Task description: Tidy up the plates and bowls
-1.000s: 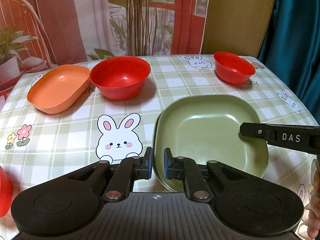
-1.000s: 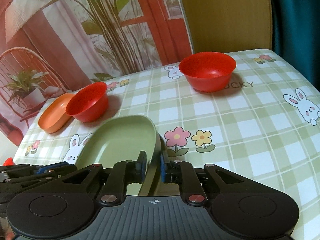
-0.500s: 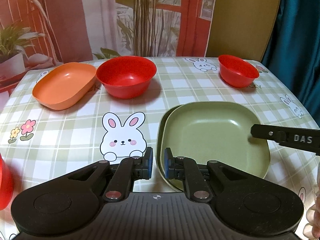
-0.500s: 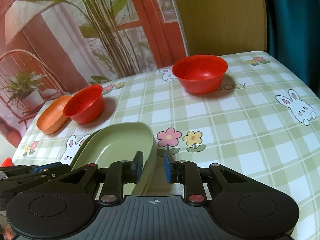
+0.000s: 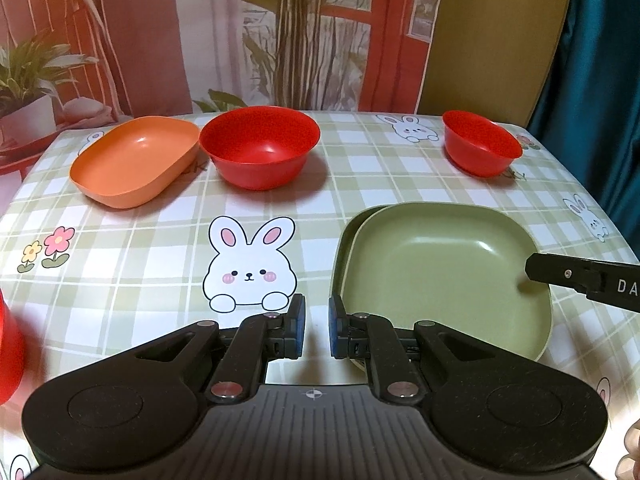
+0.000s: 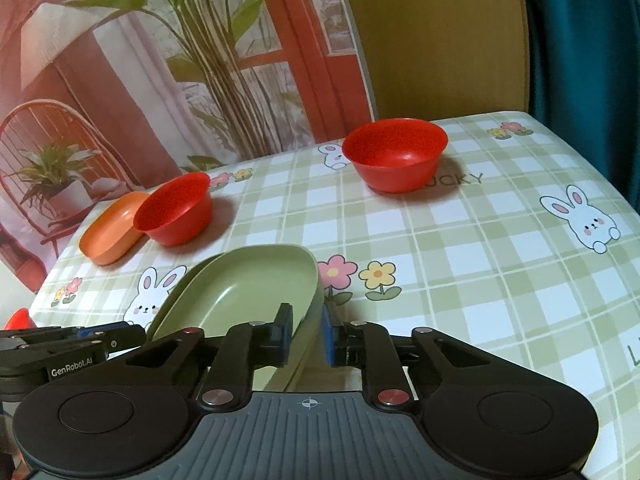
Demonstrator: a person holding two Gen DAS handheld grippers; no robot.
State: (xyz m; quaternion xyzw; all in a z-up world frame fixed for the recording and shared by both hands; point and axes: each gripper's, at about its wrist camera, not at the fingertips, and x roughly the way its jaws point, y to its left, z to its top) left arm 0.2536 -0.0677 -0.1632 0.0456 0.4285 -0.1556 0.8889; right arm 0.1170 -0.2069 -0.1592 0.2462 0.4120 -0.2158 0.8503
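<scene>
- Left wrist view. Left gripper (image 5: 317, 330): jaws apart with a narrow gap, nothing between them, bare surface (image 5: 160, 248) showing through.
- Green plates (image 5: 444, 272): two stacked, the upper one offset, just right of the jaws; the near rim sits beside the right jaw.
- Right gripper (image 5: 584, 282): one finger reaches over the stack's right rim.
- Large red bowl (image 5: 260, 148): far ahead, slightly left, touching the orange dish (image 5: 134, 160) further left.
- Small red bowl (image 5: 482, 144): far ahead to the right.
- Right wrist view. Right gripper (image 6: 307, 332): jaws apart, straddling the upper green plate's (image 6: 240, 292) rim without clamping it.
- Large red bowl (image 6: 176, 210) and orange dish (image 6: 110, 234): ahead left.
- Small red bowl (image 6: 396, 154): ahead, slightly right.
</scene>
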